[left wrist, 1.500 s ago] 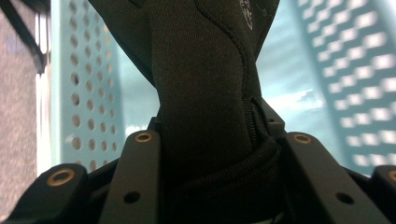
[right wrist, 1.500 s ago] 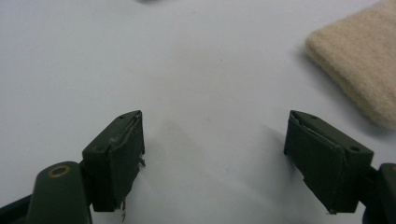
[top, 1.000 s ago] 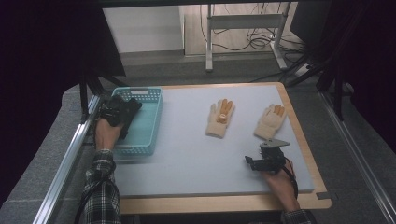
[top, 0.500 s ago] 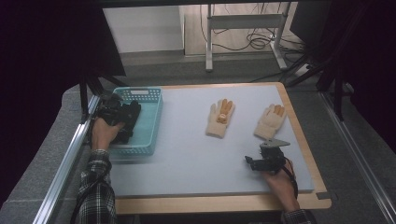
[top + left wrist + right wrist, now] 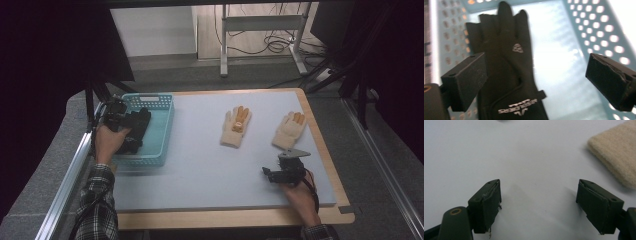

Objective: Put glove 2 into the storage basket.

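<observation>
Now, left claw (image 5: 534, 82): just opened, spread above black glove (image 5: 506, 67), which lies released in teal basket (image 5: 162, 127).
Right claw (image 5: 539, 205): spread, empty.
Remaining: cream gloves (image 5: 236, 127) on worktop (image 5: 200, 170).

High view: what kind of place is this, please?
Probably a lab or workshop bench set up for recording. A wooden-edged table with a grey mat stands between metal rails, with loose cables on the floor beyond and dark curtains at the sides.
</observation>
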`<action>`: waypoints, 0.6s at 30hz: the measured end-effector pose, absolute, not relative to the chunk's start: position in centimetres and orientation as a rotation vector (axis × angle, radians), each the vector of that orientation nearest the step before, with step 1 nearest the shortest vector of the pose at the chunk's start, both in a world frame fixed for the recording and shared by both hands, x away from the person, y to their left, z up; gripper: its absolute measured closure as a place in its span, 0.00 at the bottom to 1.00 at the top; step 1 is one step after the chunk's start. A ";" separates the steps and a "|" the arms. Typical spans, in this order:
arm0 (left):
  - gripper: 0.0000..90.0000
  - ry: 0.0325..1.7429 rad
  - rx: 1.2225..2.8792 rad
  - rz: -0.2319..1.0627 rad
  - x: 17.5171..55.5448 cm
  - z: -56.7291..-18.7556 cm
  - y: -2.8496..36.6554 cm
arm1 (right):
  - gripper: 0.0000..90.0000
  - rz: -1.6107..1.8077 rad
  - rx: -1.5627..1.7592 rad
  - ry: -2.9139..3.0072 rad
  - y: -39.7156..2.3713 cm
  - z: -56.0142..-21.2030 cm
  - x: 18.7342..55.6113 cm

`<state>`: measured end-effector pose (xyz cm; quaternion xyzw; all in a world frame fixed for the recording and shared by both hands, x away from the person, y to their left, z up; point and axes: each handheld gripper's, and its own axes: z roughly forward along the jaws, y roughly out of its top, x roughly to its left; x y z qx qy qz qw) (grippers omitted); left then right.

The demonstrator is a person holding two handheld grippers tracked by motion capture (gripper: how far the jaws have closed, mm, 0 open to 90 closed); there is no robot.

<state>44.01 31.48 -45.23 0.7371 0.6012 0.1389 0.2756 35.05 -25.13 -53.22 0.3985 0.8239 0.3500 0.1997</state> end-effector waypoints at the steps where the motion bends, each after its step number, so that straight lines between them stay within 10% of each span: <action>1: 0.05 1.616 1.981 0.373 44.0 -45.2 31.5 | 0.22 0.979 1.114 2.304 -25.1 -53.2 35.1; 18: 0.01 1.343 2.032 0.401 42.4 -42.6 26.0 | 0.22 0.978 1.114 2.303 -25.1 -53.2 35.0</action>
